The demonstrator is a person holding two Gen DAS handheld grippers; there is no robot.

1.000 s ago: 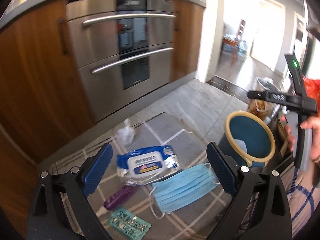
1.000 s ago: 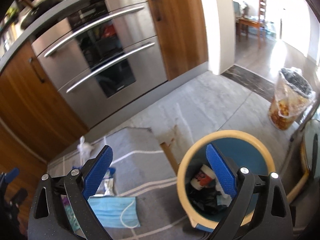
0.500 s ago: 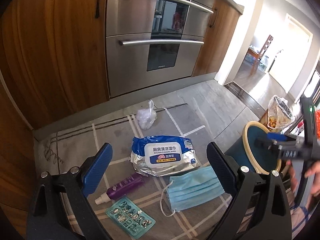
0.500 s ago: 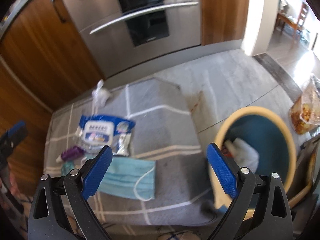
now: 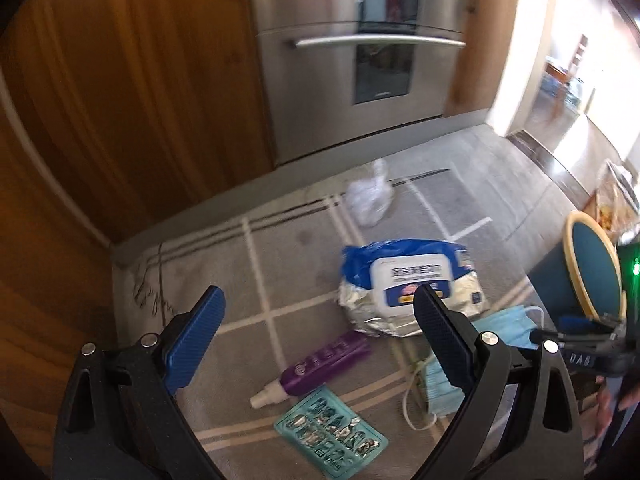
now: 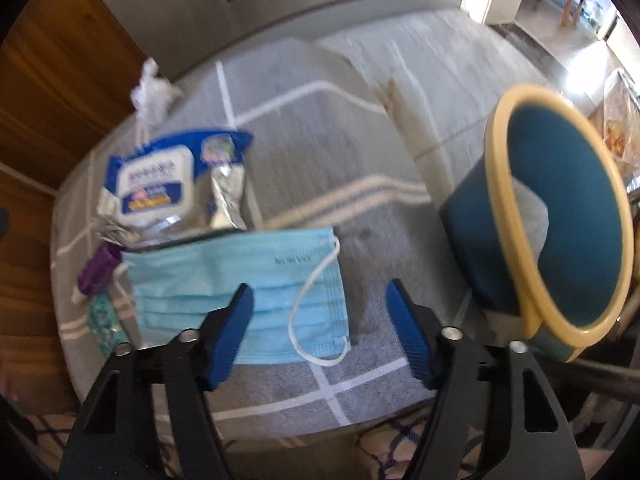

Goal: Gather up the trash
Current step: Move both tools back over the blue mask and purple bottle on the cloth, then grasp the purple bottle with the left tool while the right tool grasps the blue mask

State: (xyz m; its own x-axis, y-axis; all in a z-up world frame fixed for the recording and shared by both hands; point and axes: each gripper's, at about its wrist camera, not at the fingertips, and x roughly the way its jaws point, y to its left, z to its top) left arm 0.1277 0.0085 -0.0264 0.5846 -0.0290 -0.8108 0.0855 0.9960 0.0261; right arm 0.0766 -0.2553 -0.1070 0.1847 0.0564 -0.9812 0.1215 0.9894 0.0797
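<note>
Right wrist view: right gripper [image 6: 320, 332] jaws spread, empty, above face mask [image 6: 240, 280] at lower centre on rug [image 6: 300, 120]; bin [image 6: 560, 240] at right. Left gripper [image 5: 316, 344] jaws spread, empty, over purple bottle [image 5: 320, 364].

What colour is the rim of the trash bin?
Pale yellow rim on the teal trash bin; clearest in the right wrist view.

Flat blue face mask [image 6: 236, 292] lies on rug beside teal bin [image 6: 568, 240].
</note>
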